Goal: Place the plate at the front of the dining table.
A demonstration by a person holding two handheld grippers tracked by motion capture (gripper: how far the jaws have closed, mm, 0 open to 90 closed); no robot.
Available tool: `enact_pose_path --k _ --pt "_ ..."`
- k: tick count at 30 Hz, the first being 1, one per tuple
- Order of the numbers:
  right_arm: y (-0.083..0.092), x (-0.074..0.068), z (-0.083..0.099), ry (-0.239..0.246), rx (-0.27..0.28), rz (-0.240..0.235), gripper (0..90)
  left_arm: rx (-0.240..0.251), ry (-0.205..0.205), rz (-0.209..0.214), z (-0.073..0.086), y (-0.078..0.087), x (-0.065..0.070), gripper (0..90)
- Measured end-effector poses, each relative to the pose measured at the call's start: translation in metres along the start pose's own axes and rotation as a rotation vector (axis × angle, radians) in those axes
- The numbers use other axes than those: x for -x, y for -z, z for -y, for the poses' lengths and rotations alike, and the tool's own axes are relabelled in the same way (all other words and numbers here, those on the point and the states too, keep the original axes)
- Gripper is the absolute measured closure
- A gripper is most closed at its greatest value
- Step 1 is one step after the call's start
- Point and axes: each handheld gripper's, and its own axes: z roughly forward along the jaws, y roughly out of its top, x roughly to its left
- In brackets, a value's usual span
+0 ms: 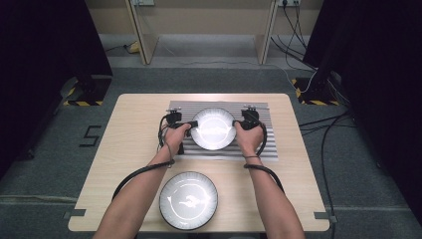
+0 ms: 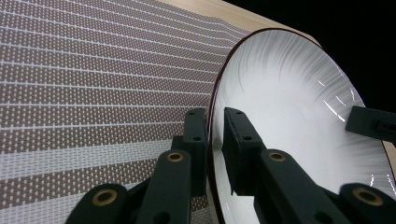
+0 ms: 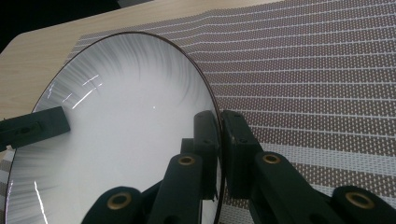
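Two plates: both white and shiny, on a pale wooden table.
Near plate: the near plate lies flat by the person's edge, between the forearms, untouched.
Left hand: the left hand holds the left gripper, closed on the left rim of the far plate, one jaw above and one below.
Right hand: the right hand holds the right gripper, clamped on the opposite rim the same way.
Why two grips: pinching opposite edges likely keeps the plate level and steady.
Far plate: over the middle of a striped woven placemat; whether resting or just raised, I cannot tell.
Beyond: grey floor and cables.
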Motion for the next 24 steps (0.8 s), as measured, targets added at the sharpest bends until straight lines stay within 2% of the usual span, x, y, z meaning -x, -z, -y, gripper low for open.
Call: enact_pose_path --k 15,24 --pt "-0.0042 0.0015 0.0029 -0.003 -0.017 0.001 85.2 -0.009 0.010 -0.005 0.0041 -0.0029 -0.0028 79.5" --pt "-0.0057 0.0023 0.0035 -0.001 -0.007 0.000 85.3 -0.012 0.016 -0.013 0.0052 -0.0041 -0.0035 79.2"
